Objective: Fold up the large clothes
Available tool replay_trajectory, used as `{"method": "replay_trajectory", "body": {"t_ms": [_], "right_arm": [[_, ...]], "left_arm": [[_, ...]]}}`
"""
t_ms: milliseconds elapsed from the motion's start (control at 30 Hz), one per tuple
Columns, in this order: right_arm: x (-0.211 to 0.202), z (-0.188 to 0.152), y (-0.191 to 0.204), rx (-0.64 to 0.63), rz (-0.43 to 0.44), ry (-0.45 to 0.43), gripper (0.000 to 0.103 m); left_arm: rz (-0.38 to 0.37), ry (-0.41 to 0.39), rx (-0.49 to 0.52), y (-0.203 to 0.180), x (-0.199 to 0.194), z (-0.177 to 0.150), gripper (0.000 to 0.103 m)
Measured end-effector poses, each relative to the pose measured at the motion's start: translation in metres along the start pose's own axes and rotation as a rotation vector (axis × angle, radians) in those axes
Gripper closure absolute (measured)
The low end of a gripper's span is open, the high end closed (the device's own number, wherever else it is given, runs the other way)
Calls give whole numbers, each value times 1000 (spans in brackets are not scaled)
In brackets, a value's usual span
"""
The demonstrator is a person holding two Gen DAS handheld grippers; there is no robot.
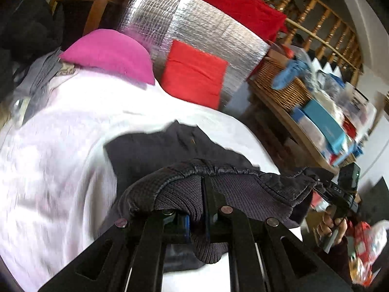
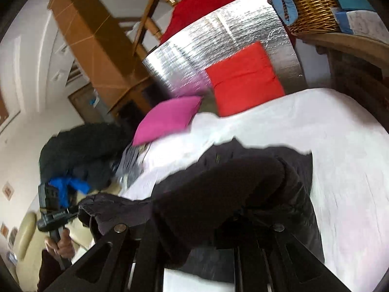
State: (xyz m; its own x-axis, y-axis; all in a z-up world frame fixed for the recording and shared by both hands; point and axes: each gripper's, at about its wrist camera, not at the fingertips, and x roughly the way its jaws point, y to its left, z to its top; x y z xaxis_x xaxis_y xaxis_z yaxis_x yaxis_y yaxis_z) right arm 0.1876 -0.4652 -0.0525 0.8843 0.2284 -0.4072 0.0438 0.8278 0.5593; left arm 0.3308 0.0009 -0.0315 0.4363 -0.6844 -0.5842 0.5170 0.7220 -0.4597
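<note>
A large dark garment (image 1: 175, 146) with a ribbed elastic hem lies partly on the white bed sheet (image 1: 60, 158). My left gripper (image 1: 194, 216) is shut on the ribbed hem, which drapes over its fingers. My right gripper (image 1: 323, 189) shows in the left wrist view, shut on the far end of the same hem. In the right wrist view the dark garment (image 2: 243, 175) hangs over my right gripper (image 2: 199, 228) and hides its fingertips. My left gripper (image 2: 80, 209) shows there, holding the hem's other end. The hem is stretched between both grippers above the bed.
A pink cushion (image 1: 109, 53) and a red cushion (image 1: 194, 73) lean on a silver foil board (image 1: 194, 22) at the bed's head. A wicker basket (image 1: 284, 85) and boxes stand on a wooden shelf to the right. A dark clothes pile (image 2: 82, 150) lies beside the bed.
</note>
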Motion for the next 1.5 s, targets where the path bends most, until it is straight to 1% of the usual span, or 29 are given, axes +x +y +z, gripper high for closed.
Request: {"method": "replay_trajectory", "body": {"t_ms": [100, 167, 200, 233, 300, 367, 400, 500, 600, 700, 767, 800, 833, 900, 933, 967, 1000, 1033, 1067, 1100, 1133, 1167, 1233, 1300, 1367, 1400, 1433, 1467, 1500], "right_arm": [[46, 38, -20, 42, -18, -21, 89], [74, 56, -32, 51, -35, -22, 90], [94, 66, -40, 61, -43, -15, 90], [108, 71, -46, 68, -48, -9, 90], [143, 82, -62, 75, -75, 3, 90], [171, 89, -76, 90, -96, 15, 90], [185, 91, -85, 104, -108, 20, 90], [223, 93, -114, 156, -133, 39, 90], [250, 87, -138, 207, -139, 64, 90], [268, 80, -159, 260, -142, 83, 90], [274, 76, -173, 326, -120, 106, 88], [276, 75, -183, 377, -91, 119, 86], [276, 74, -190, 414, -64, 129, 82], [271, 72, -199, 473, -8, 125, 70], [264, 72, -203, 497, 51, 108, 48], [257, 72, -204, 526, 84, 93, 20], [245, 73, -204, 553, 120, 69, 16], [234, 74, -202, 558, 135, 43, 16], [219, 76, -198, 549, 130, 16, 15], [206, 78, -194, 530, 111, 6, 15], [195, 78, -190, 512, 99, 4, 15], [181, 77, -185, 485, 84, 3, 15], [156, 72, -174, 418, -6, 17, 15], [134, 63, -164, 345, -103, 30, 15], [123, 54, -157, 291, -200, 55, 15], [119, 48, -154, 269, -255, 71, 16], [118, 44, -154, 260, -275, 82, 16], [118, 39, -152, 251, -283, 97, 16], [119, 33, -152, 240, -305, 118, 16]], "left_arm": [[21, 10, -32, 17, 48, 45, 94], [25, 19, -51, 29, 71, 63, 94], [31, 24, -66, 36, 85, 73, 94], [39, 34, -79, 46, 106, 85, 94], [52, 52, -95, 61, 137, 96, 94], [66, 73, -101, 71, 163, 102, 94], [74, 93, -111, 80, 182, 106, 94], [79, 123, -137, 100, 216, 104, 94], [96, 153, -167, 115, 246, 100, 93], [89, 169, -197, 126, 267, 94, 91], [84, 163, -202, 130, 273, 92, 90], [81, 167, -214, 132, 276, 90, 90], [78, 174, -229, 134, 278, 90, 90], [51, 183, -275, 138, 278, 87, 88], [39, 184, -293, 139, 277, 87, 82], [20, 185, -314, 138, 272, 87, 77], [6, 180, -330, 137, 266, 87, 59], [-8, 151, -352, 133, 253, 87, 39], [-3, 127, -359, 132, 246, 88, 30], [14, 74, -360, 124, 227, 87, 18], [21, 38, -357, 118, 211, 86, 13], [18, 13, -353, 113, 197, 84, 13], [17, -11, -367, 105, 173, 73, 12], [50, -30, -392, 99, 147, 51, 11], [87, -51, -434, 103, 130, 23, 11], [125, -58, -467, 107, 124, 9, 11], [169, -54, -497, 112, 122, -2, 11], [225, -29, -532, 119, 124, -14, 11], [255, 0, -547, 123, 126, -18, 11]]}}
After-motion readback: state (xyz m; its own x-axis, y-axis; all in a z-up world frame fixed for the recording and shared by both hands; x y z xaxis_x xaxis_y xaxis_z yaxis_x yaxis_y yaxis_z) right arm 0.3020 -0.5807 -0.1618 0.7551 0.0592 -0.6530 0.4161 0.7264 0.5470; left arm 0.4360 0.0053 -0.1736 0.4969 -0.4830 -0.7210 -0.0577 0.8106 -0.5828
